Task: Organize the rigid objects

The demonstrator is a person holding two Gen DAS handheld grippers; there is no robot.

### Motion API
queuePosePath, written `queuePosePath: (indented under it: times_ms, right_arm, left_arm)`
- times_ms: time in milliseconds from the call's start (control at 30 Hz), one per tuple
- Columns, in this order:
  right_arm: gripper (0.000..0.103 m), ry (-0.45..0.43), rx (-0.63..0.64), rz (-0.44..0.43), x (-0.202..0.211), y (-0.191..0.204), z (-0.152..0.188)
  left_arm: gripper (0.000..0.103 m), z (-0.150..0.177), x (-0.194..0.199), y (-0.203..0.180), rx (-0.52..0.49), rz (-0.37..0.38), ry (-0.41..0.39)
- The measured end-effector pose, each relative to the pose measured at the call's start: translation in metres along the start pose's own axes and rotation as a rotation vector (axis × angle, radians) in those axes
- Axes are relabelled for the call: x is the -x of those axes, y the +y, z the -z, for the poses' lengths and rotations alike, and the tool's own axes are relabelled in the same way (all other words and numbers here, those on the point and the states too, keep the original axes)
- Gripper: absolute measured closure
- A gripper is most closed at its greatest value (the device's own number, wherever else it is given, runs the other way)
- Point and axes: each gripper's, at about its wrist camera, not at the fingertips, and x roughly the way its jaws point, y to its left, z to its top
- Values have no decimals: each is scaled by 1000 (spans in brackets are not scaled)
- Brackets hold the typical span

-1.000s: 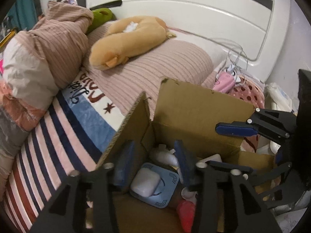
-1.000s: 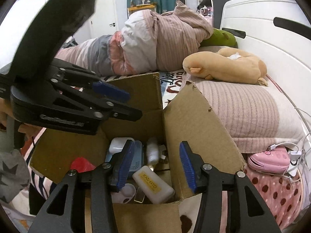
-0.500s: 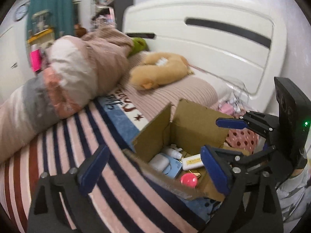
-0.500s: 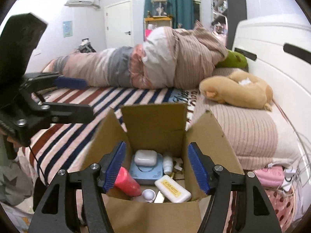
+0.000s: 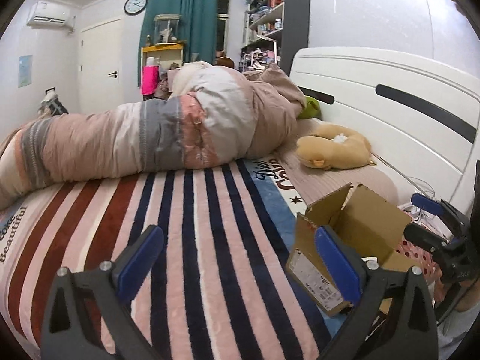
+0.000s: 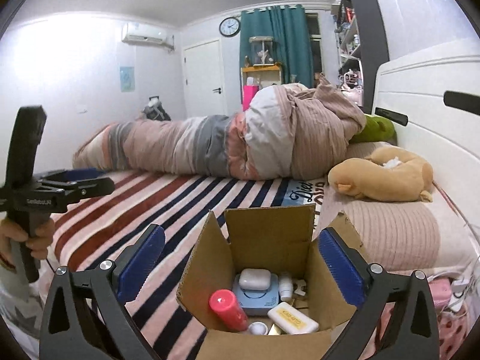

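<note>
Reading "Beautiful" (image 5: 8, 234) — striped blanket (image 5: 192, 240) beside cardboard box (image 5: 354, 234)

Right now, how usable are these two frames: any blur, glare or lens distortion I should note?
Left wrist view: sharp, no motion blur; strong fisheye bends the headboard, with dark corners. Right wrist view: also sharp; the wall at upper left is washed out by glare; the cardboard box interior is evenly lit, its contents readable; same barrel distortion at the edges.
</note>
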Motion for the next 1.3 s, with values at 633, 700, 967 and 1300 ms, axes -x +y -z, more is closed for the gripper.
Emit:
queuePosePath:
  times_ms: [633, 700, 967, 1300]
  right_arm:
    - [0, -14, -21, -29, 2, 2, 2]
    - [0, -15, -23, -34, 2, 3, 2]
    - [0, -14, -24, -36, 2, 5, 2]
    - [0, -15, -24, -32, 2, 6, 3]
  left_arm:
    - [2, 1, 3, 4, 11, -26, -4]
    - [2, 1, 3, 4, 9, -26, -2]
    - [2, 3, 4, 5, 6, -37, -2]
    - [2, 4, 3, 5, 7, -37, 2]
